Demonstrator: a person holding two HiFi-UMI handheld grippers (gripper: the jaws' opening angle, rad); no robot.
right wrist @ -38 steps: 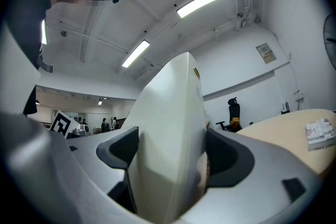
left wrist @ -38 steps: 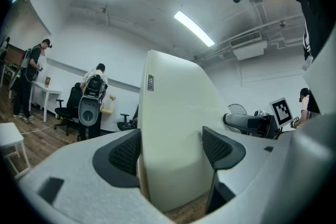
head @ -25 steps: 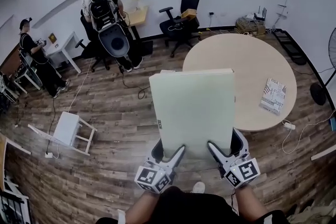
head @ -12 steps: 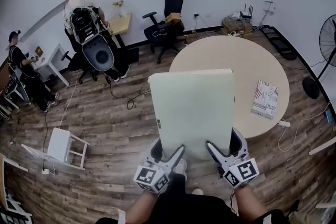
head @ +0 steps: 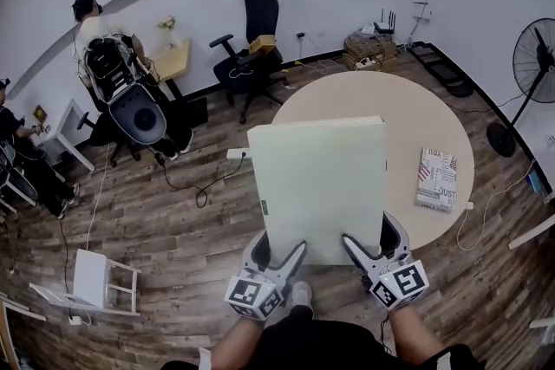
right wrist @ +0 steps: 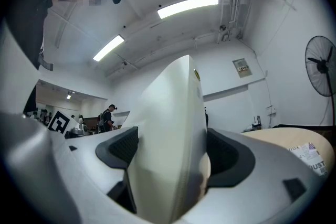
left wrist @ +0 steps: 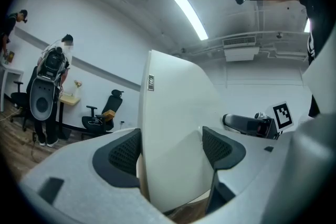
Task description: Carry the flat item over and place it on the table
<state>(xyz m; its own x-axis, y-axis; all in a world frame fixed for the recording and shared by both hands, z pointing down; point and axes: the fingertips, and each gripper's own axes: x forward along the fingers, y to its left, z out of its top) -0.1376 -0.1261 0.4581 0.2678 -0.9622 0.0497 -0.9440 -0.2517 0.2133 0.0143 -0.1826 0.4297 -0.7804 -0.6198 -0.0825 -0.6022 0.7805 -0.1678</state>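
- Change since the earlier head view: the room has slid leftward and the round table (head: pixel 408 104) has drawn nearer. A standing fan (head: pixel 533 56) has come into view at the right. The board and both grippers keep their place in the view (the carrier is walking, not reworking the grip).
- Left gripper (head: pixel 277 251): its two jaws are closed onto the near edge of the pale board (head: pixel 321 186), toward that edge's left corner. Its own view shows a pad on each face of the board.
- Pale board: held clear of the floor, its near edge in the grippers and its length reaching away from the person. In the head view its far right part overlaps the table's near left rim. Whether it is already above the top cannot be told.
- Right gripper (head: pixel 375 243): likewise clamped on the near edge, toward its right corner, with the board wedged between its pads.
- Printed booklet (head: pixel 435 178): lies on the table's right side, apart from the board.
- Step in hand (a judgement): the carry, seemingly near its end, with the placing not yet begun.
- Next move calls for: closing on the table, lowering the board level onto the bare top left of the booklet, then parting both pairs of jaws together.
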